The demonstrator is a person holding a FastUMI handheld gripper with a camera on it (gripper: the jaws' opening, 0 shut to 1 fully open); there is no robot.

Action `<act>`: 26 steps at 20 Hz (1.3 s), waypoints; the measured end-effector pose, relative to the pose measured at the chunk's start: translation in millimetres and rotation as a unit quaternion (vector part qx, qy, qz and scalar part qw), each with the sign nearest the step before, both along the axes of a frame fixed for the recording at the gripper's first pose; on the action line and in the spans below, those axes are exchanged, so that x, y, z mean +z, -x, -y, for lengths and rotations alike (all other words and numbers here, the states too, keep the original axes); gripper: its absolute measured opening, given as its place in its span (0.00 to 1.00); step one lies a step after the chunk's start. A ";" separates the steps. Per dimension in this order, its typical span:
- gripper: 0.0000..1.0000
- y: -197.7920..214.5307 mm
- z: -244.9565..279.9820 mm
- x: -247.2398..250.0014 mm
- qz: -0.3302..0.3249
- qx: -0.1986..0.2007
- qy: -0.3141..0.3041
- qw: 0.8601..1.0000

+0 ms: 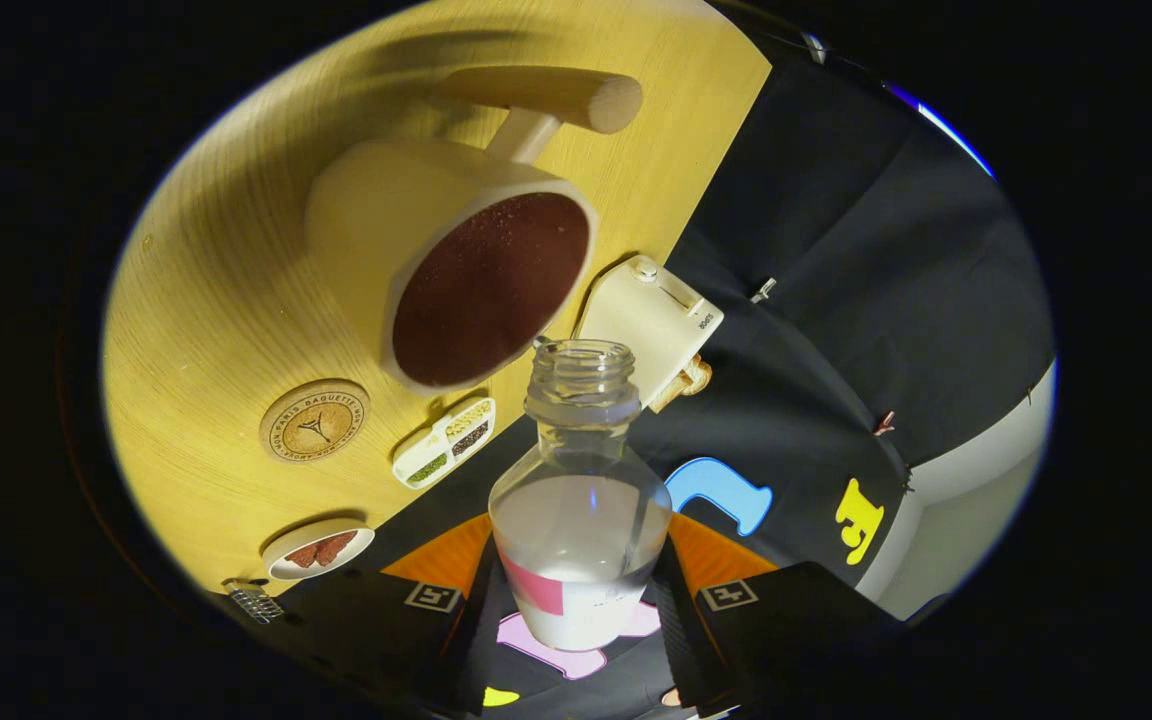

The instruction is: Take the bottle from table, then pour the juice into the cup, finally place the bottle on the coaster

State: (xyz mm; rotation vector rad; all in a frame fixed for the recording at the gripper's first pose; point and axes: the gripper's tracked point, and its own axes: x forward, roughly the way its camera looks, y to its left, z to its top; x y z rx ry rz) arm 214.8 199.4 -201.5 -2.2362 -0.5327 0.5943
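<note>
Gripper (576, 600) fingers pinch one clear bottle (581, 500) from both sides; its bottom is cut off and hard to see. Its open mouth sits near one cream cup (446, 270) with a dark inside. One round coaster (314, 420) lies on the yellow wood tabletop (216, 300), beside one seed tray (444, 442) and one small plate (318, 549).

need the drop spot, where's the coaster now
In the gripper view, the round coaster lies on the wooden table, beside the cup and the small divided tray.
</note>
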 end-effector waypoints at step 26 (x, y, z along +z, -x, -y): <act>0.72 -9.1 90.9 82.2 -0.257 -0.234 -0.577 0.739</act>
